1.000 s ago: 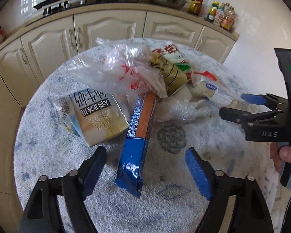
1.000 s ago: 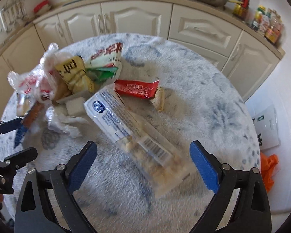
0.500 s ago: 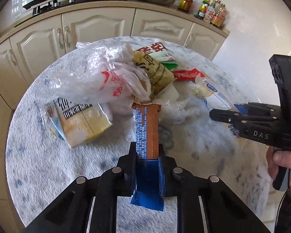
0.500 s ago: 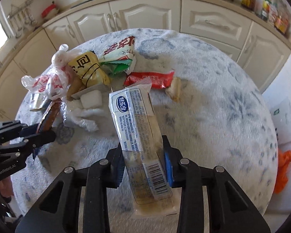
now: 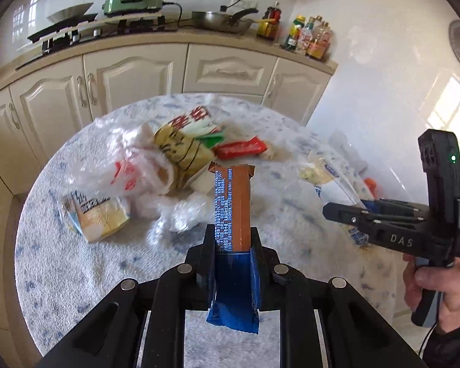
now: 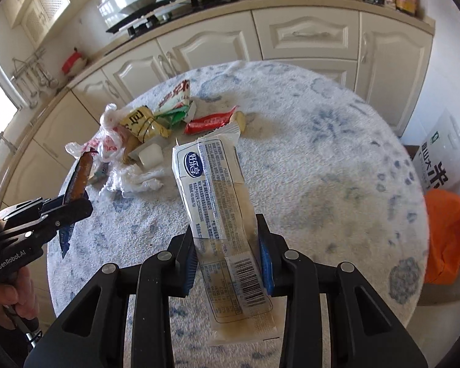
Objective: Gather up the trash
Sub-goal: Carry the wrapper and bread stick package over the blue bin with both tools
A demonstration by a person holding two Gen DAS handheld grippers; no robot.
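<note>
Now, left gripper (image 5: 232, 253): clenched on the blue end of a brown-and-blue snack wrapper (image 5: 231, 211), which stands up from the jaws, clear of the table.
Right gripper (image 6: 227, 256): clamped on a clear plastic food packet (image 6: 217, 196) with a blue oval logo and a barcode; the packet tilts up over the cloth.
Table (image 6: 322, 159): round, under a white cloth with blue blotches.
Trash left on it: white plastic bag (image 5: 128, 168), yellow packet (image 5: 181, 150), red wrapper (image 5: 240, 148), carton (image 5: 96, 214), all bunched near the far side.
Floor: orange bag (image 6: 450, 233) beside the table.
</note>
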